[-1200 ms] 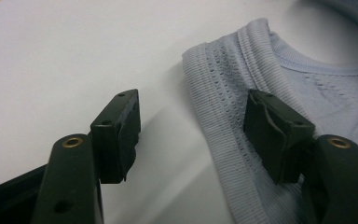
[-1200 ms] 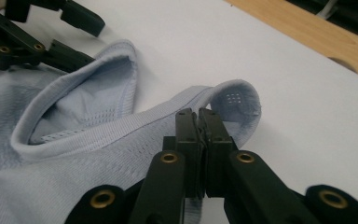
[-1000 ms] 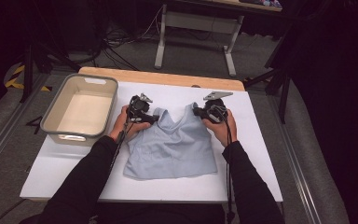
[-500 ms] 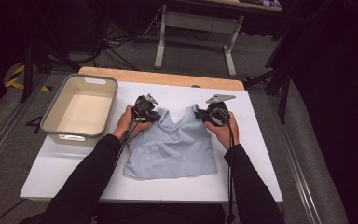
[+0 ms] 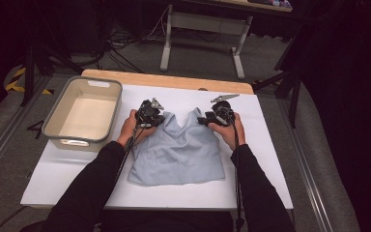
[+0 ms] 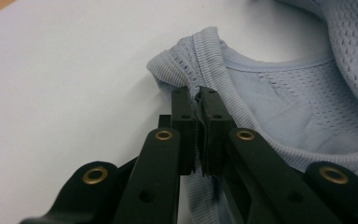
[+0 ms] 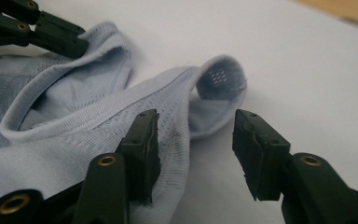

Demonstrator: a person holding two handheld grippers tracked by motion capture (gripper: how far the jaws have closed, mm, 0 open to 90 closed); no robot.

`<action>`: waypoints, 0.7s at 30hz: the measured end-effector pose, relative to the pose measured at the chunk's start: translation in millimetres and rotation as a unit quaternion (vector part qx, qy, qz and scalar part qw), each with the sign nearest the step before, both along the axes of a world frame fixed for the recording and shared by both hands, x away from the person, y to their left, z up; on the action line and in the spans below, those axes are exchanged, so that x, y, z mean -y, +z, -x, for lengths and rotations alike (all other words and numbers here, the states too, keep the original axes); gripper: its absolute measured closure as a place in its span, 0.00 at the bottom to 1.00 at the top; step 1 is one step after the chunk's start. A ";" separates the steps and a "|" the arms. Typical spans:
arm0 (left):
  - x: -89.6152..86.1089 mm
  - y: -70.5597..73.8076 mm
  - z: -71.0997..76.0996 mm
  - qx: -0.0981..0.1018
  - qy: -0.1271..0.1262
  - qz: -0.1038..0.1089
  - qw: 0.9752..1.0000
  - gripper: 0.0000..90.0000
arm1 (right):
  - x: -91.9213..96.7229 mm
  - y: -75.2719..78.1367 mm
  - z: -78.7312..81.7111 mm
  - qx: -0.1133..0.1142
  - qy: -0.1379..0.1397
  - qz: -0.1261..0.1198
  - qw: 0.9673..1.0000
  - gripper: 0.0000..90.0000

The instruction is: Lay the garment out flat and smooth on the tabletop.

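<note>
Here we hold a pale blue mesh top (image 5: 176, 152) flat on the white sheet (image 5: 270, 159) that covers the bench, near the middle of it and a little toward the far edge, neckline pointing away from us. Our left gripper (image 5: 155, 117) sits at the top's left shoulder strap (image 6: 200, 51). In the left gripper view its fingers (image 6: 182, 116) are pressed together with the ribbed edge of the strap pinched between them, the jaws having just closed on the cloth. Our right gripper (image 5: 204, 119) sits at the right shoulder strap (image 7: 214, 88). In the right gripper view its fingers (image 7: 144, 144) stand apart at a middling gap, having just been opening; the strap lies between them, curled over in a small loop at its end, and one finger rests on the fabric while the other stands clear over the white sheet. We cannot tell whether that resting finger presses the cloth. The left gripper's jaws also show at the upper left corner of that view, on the other strap. A beige tub (image 5: 58, 126) stands near the bench's left edge, well apart from the top. Along the far edge a strip of bare wood (image 5: 174, 81) shows beyond the sheet. Our dark sleeves (image 5: 89, 188) come in from the near edge on either side of the top.
</note>
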State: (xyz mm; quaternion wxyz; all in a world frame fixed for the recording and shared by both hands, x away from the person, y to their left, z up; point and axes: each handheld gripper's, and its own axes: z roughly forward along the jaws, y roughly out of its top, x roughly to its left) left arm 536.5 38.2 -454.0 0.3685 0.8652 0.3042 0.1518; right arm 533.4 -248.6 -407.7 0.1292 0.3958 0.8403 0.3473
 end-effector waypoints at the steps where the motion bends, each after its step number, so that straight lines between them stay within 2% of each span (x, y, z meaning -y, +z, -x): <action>1: 0.0 0.0 0.0 0.000 0.000 0.000 1.000 0.96 | -1.4 -1.9 -3.5 -0.014 0.003 0.003 1.000 0.62; 3: -0.9 2.3 2.6 0.009 0.002 0.003 1.000 0.96 | -5.4 -4.5 -6.6 -0.027 0.014 0.014 0.999 0.80; 6: -2.9 6.7 5.7 0.019 0.003 0.010 1.000 0.96 | -10.7 -3.9 -4.8 -0.024 0.025 0.027 0.999 0.96; 8: -4.9 10.8 8.1 0.028 0.007 0.017 0.999 0.96 | -11.5 -0.4 -1.6 -0.012 0.025 0.031 0.999 0.98; 11: -9.5 18.2 12.0 0.038 0.013 0.032 0.999 0.96 | -7.9 5.7 3.2 0.007 0.023 0.020 1.000 0.98; 16: -17.8 32.0 19.6 0.054 0.027 0.058 0.996 0.96 | 2.3 18.4 13.0 0.041 0.019 -0.016 0.999 0.98; 19: -22.8 40.0 25.5 0.064 0.034 0.063 0.995 0.96 | 7.6 27.5 23.1 0.071 0.020 -0.033 0.997 0.98; 21: -25.5 45.3 31.1 0.084 0.039 0.059 0.994 0.96 | 10.2 32.2 28.7 0.085 0.019 -0.042 0.995 0.98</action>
